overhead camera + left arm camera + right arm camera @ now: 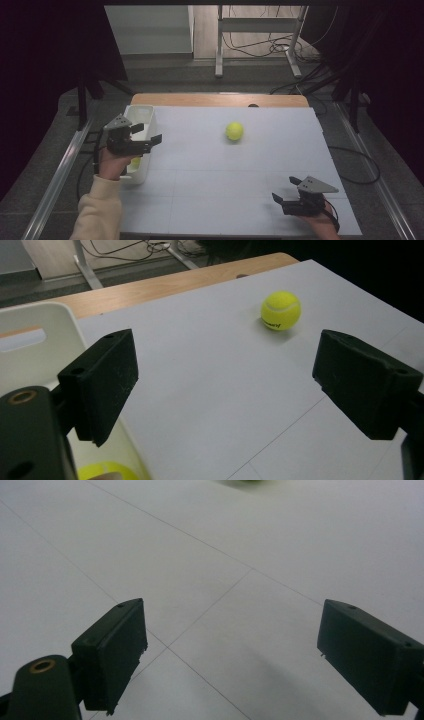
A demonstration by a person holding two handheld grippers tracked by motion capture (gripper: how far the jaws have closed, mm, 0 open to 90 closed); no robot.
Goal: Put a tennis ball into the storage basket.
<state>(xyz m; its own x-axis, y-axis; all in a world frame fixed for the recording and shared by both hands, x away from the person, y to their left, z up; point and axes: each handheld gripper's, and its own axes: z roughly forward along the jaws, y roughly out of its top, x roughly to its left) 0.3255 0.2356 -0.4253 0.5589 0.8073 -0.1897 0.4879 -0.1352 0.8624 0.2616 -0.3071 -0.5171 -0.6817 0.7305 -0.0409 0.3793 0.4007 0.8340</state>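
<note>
The left tongs (148, 134) hang spread and empty above the white bin (142, 114) at the bench's (210, 200) left edge, aimed toward the tennis ball (234, 131) lying mid-bench, well apart. The right tongs (285, 191), also spread and empty, rest at the near right.

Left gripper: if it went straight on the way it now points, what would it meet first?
Probably the tennis ball. The left gripper stands open and empty, with only bare white table between it and the ball, though the ball sits slightly right of centre.

High view overhead, facing forward-down; gripper views low, close; tennis ball (234, 131) shared with left gripper view.
</note>
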